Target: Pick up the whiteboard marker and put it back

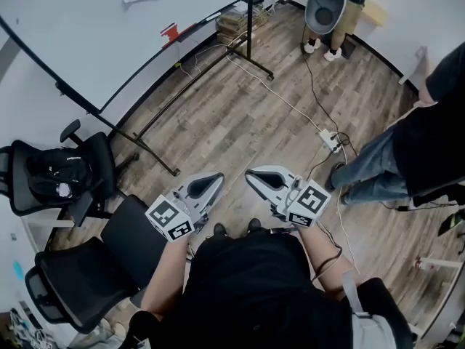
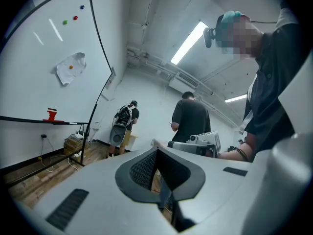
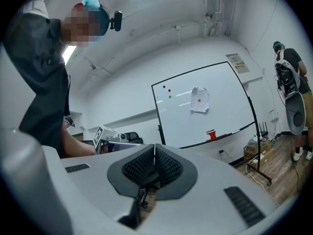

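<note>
The whiteboard (image 1: 87,27) stands at the far left; it also shows as the whiteboard (image 3: 205,106) in the right gripper view. On its tray lie a red eraser (image 1: 168,31) and a thin pale stick that looks like the marker (image 3: 235,130); in the head view it is too small to pick out. My left gripper (image 1: 216,177) and right gripper (image 1: 251,173) are held close to the body, over the wood floor and far from the board. Both are shut with nothing between the pads. The same closed tips show for the left gripper (image 2: 157,151) and the right gripper (image 3: 154,148).
Two black office chairs (image 1: 73,166) (image 1: 87,267) stand at my left. The board's stand legs (image 1: 156,155) and a black pole (image 1: 251,20) reach across the floor. A power strip (image 1: 330,140) with cables lies ahead on the right. One person (image 1: 407,151) stands at the right, another person (image 1: 330,13) farther off.
</note>
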